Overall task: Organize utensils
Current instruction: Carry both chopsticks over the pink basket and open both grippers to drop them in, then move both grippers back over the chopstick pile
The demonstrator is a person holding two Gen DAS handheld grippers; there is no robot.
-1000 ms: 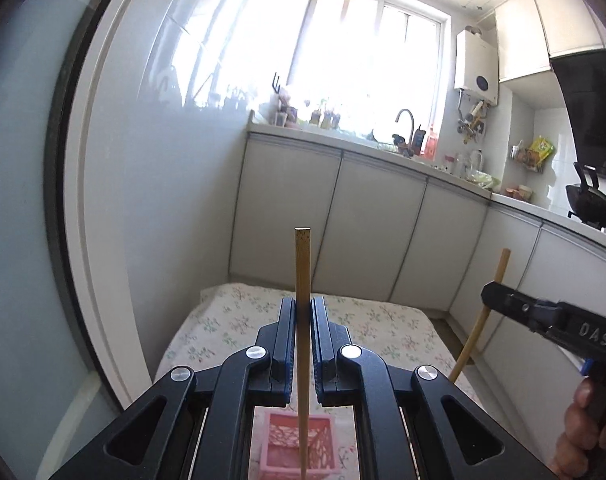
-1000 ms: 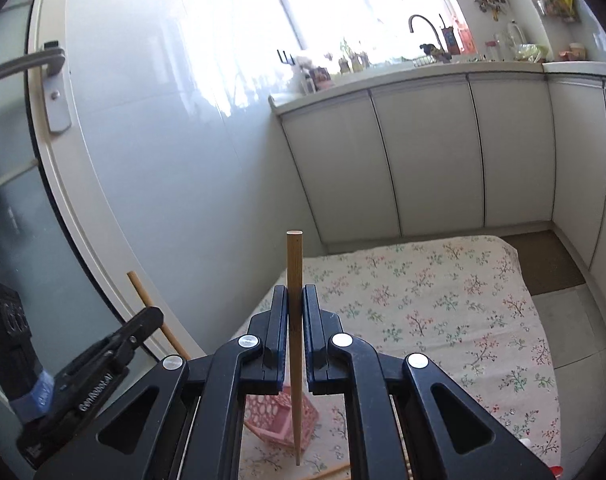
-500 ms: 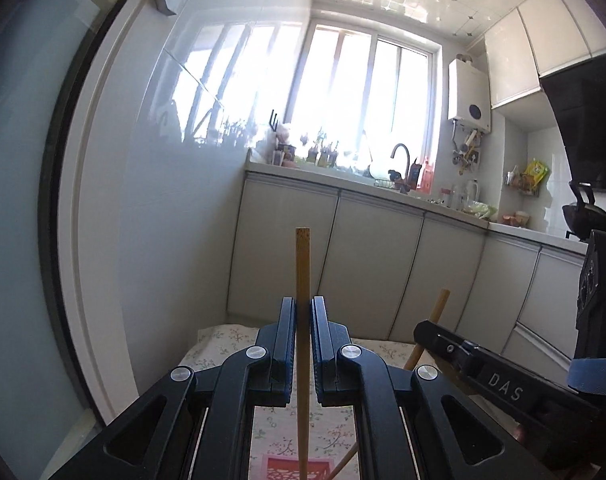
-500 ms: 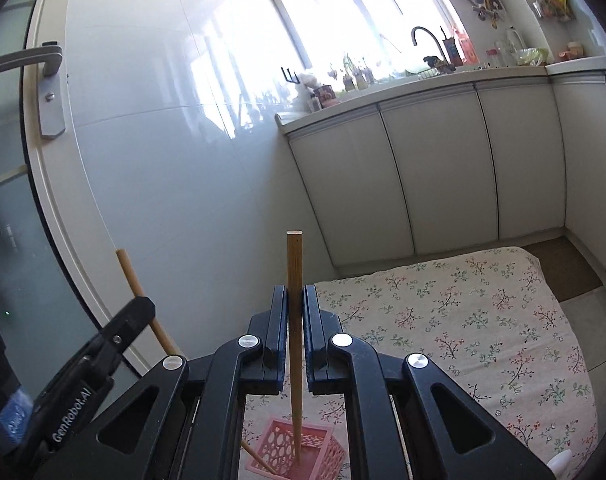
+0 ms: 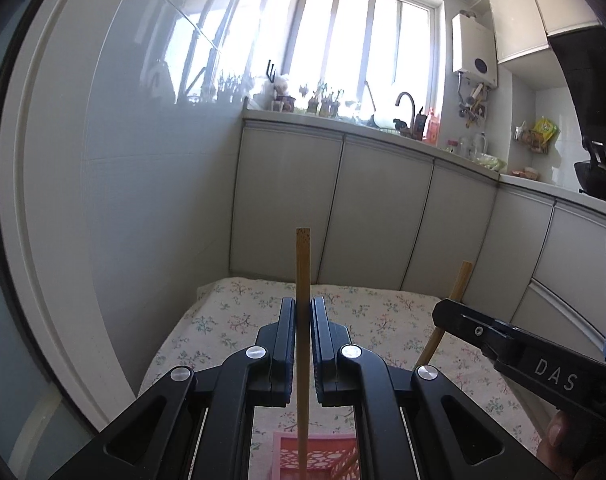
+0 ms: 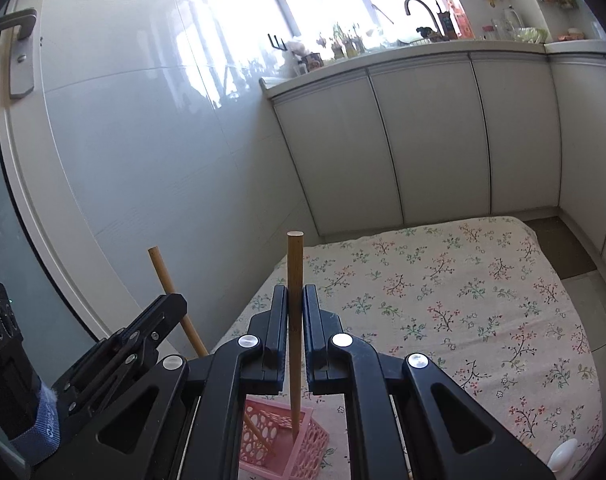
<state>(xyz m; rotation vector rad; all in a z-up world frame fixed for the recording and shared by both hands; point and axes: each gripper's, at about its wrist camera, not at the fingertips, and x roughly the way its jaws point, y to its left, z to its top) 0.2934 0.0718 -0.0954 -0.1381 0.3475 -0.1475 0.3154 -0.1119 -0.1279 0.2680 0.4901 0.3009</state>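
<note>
Between its closed jaws, the left tool (image 5: 303,312) clamps a square chopstick (image 5: 303,280) upright; the right tool (image 6: 294,300) likewise clamps a round chopstick (image 6: 295,280) upright. Both lower tips reach into the pink basket (image 6: 303,440) below, one leaning. The basket stands on the floral-clothed surface (image 6: 463,300), a white spoon (image 6: 561,454) near its right edge.

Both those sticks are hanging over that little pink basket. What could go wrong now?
1. The pink basket looks light; a chopstick pushing its wall might tip it.
2. The other chopstick slants towards the same opening, so the two could knock together.
3. Let go too high, either could bounce onto the flowered cloth.
</note>
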